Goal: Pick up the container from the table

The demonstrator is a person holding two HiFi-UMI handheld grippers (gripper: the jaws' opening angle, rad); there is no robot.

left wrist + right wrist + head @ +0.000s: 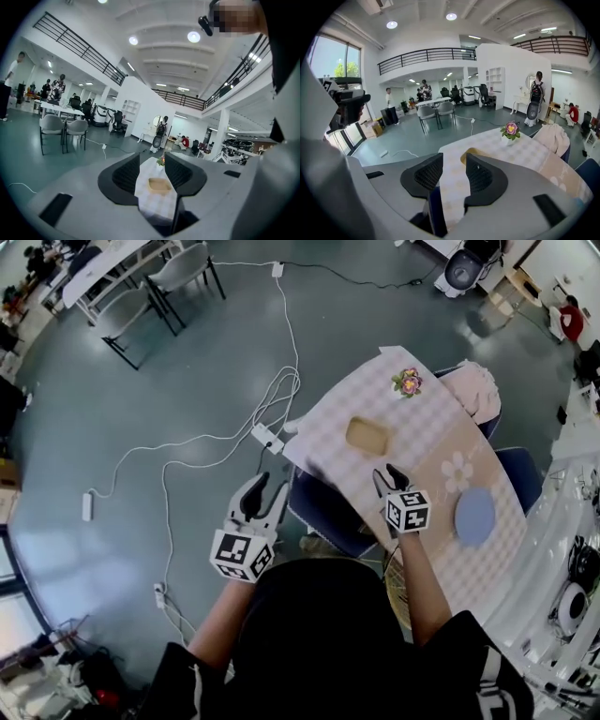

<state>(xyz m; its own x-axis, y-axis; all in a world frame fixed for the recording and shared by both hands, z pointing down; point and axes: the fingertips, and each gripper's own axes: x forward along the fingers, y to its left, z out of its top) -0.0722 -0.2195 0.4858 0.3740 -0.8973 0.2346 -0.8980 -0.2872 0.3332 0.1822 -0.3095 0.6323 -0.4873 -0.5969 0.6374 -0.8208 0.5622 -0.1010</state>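
The container point(367, 435) is a shallow tan tray lying on the checked tablecloth point(328, 442), near the table's left end. My right gripper point(392, 479) hovers over the table's near edge, short of the container, jaws open and empty. My left gripper point(258, 498) is off the table to the left, above the floor, also open and empty. In the left gripper view the container point(159, 185) shows in the gap of the left gripper point(152, 171), farther off. In the right gripper view the right gripper point(454, 173) hides all but the container's point(468, 153) rim.
A potted flower point(407, 382) stands at the table's far end. A blue plate point(474, 515) and a flower-shaped mat point(457, 470) lie to the right. A blue chair point(323, 507) sits under the table's near edge. Cables and a power strip point(267, 438) cross the floor.
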